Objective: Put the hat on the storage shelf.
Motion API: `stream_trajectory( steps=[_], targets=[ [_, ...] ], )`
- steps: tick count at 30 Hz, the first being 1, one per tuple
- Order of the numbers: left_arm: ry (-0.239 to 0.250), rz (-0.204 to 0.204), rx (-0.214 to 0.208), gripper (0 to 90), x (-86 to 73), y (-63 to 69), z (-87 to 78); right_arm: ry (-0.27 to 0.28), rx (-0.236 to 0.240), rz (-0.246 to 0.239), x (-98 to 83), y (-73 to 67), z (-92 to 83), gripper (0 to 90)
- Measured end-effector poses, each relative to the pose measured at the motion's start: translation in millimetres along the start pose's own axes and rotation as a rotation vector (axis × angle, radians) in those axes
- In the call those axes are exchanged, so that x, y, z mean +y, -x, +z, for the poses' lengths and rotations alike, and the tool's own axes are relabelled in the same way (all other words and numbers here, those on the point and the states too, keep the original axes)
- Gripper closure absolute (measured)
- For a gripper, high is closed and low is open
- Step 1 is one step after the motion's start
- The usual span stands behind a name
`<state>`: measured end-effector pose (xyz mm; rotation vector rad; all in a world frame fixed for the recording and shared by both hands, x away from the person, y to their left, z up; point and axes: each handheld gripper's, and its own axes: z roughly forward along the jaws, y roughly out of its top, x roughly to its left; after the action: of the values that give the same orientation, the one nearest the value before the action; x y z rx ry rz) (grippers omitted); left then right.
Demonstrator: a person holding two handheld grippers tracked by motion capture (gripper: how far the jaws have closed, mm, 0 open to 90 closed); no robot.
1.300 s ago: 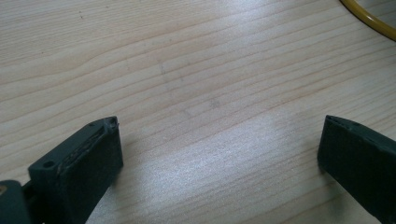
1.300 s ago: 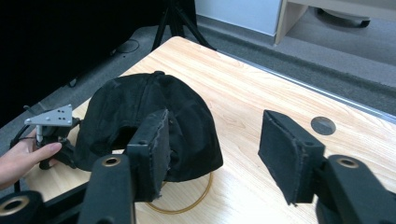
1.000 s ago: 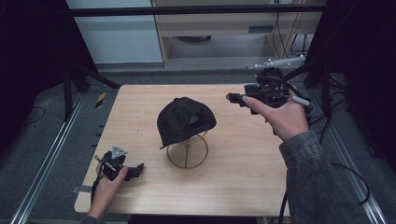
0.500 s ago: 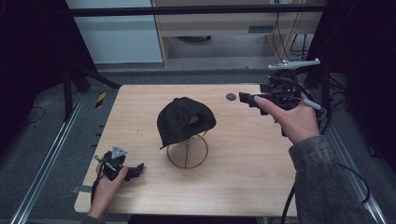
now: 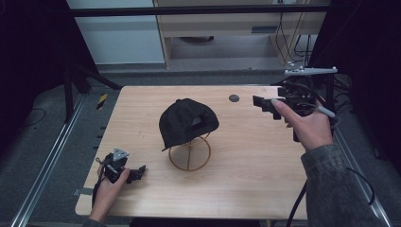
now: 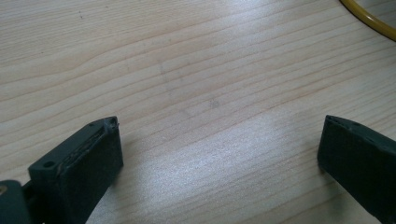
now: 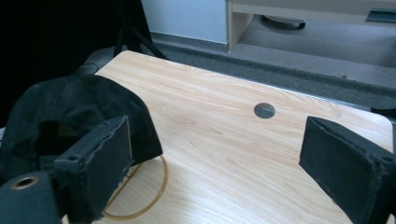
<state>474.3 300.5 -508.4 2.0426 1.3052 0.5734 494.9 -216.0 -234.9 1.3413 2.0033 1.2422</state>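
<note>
Sitting on its wire stand [image 5: 189,155], the black cap [image 5: 187,121] lies ahead of the right gripper [image 5: 264,104] (jaws spread, empty); the left gripper [image 5: 134,173], likewise released, rests nearer.

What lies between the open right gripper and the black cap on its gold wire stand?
Bare light wooden tabletop separates the right gripper from the black cap on its gold wire stand, as the high view shows.

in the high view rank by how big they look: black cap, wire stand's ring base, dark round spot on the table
1. black cap, clearly largest.
2. wire stand's ring base, a bit smaller across, though the cap covers its top.
3. dark round spot, far smaller.
</note>
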Motion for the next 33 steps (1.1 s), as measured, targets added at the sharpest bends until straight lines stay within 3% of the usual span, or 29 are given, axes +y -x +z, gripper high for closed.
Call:
stream_trajectory(
  steps=[6, 13, 33],
  targets=[
    [0.000, -0.003, -0.002, 0.0, -0.1, 0.8, -0.1, -0.002, -0.025, 0.024, -18.2, 16.6, 1.1, 6.5],
    [-0.003, 0.000, -0.003, 0.0, 0.0, 0.5, -0.2, -0.015, -0.039, 0.041, -37.7, 26.3, 7.7, 6.7],
    [-0.003, 0.001, -0.002, 0.0, 0.3, 0.8, 0.1, -0.094, -0.064, 0.060, -95.7, 36.7, 41.4, 8.3]
  ],
)
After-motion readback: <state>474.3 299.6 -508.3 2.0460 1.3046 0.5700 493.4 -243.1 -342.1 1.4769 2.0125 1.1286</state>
